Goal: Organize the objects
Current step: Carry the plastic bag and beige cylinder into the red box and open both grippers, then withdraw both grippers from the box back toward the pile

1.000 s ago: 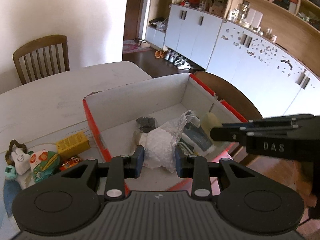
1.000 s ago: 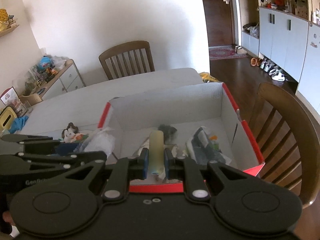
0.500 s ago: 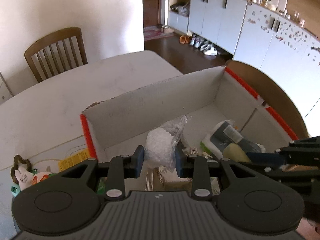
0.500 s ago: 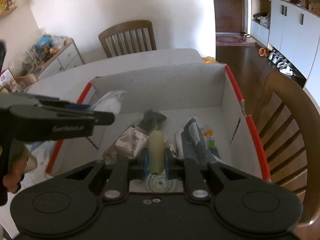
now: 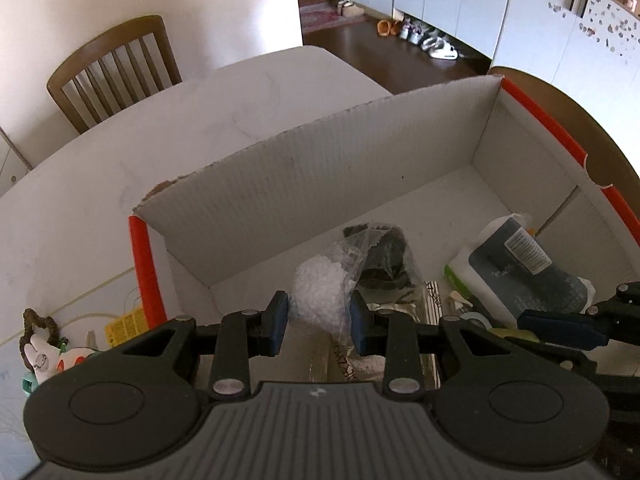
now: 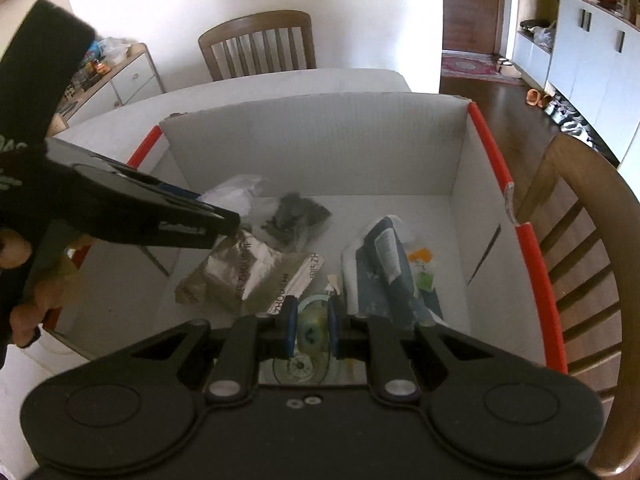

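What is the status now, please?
Left gripper shut on clear bag. Right gripper shut on yellowish tube. Both over box; packets below.

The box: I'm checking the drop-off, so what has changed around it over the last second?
Both tools came down over the box. The left tool carried its clear bag of white bits from above the near rim to inside the box; the right tool lowered its pale yellowish tube to just above the box floor. Neither let go. The silver pouch, dark bag and blue-white packet lie as before.

home dining room | wooden chair (image 5: pixel 112 68) | table (image 5: pixel 224 112) | shoes (image 5: pixel 432 38)
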`<state>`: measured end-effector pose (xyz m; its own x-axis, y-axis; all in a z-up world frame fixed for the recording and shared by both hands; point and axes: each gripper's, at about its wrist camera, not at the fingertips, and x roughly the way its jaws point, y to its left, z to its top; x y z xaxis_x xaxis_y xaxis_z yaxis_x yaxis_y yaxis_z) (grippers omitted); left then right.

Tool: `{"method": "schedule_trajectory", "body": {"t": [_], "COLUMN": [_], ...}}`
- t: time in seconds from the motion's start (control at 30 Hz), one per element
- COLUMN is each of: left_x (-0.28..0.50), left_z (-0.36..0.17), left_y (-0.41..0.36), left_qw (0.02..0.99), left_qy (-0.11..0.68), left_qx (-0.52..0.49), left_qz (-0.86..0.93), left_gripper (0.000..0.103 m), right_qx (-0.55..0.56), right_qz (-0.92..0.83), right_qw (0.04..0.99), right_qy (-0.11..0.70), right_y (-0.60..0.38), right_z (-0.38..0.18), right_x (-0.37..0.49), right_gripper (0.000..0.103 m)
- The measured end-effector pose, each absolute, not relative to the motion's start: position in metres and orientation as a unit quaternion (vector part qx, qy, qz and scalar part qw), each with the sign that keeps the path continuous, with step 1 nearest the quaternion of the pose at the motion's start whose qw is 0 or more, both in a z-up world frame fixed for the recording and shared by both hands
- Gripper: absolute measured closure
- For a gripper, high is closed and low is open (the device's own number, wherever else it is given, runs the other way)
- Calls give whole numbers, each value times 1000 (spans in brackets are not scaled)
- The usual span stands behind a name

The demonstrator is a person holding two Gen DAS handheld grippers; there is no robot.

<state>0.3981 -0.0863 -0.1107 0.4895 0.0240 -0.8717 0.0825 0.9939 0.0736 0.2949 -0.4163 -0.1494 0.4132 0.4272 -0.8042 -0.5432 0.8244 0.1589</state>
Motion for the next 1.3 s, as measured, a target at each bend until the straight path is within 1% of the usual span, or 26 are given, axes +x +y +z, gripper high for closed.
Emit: {"method": "schedule_trajectory", "body": {"t": [0.23, 0.3, 0.4, 0.5, 0.57, 0.77, 1.07, 1.13, 1.23, 1.3], "left_x": [400, 399, 400, 394, 391, 375, 342, 333, 319, 310], "left_z": [-112, -111, -109, -105, -101, -89, -63, -57, -47, -41], "left_y": [-88, -87, -84, -87, -89, -85, -76, -73, -71, -69], "left_qw": [857, 857, 859, 863, 867, 877, 897, 901, 907, 911], "left_qy": [513, 512, 510, 502, 495, 479, 440, 431, 418, 408], "left_qx": [50, 47, 32, 32, 32, 9, -20, -26, -32, -36], "left_qz": [-17, -20, -31, -39, -41, -38, -37, -36, -35, -35], "left_gripper": [72, 71, 61, 49, 39, 39, 39, 39, 39, 39], "right_qx": [-80, -79, -75, -73, -69, -49, -25, -24, -23, -22], "right_qz": [296, 293, 297, 298, 298, 300, 309, 310, 313, 314], "right_qw": [833, 836, 836, 837, 838, 844, 853, 856, 859, 860], "right_qy": [460, 457, 455, 454, 451, 442, 419, 413, 404, 401], "right_y": [-411, -413, -415, -416, -419, -428, -440, -441, -442, -442], "right_z": [-152, -151, -148, -146, -143, -132, -109, -103, -97, -93], "right_x": [291, 290, 288, 286, 285, 279, 263, 259, 254, 250], "right_gripper": [84, 82, 81, 77, 72, 63, 54, 53, 47, 46]}}
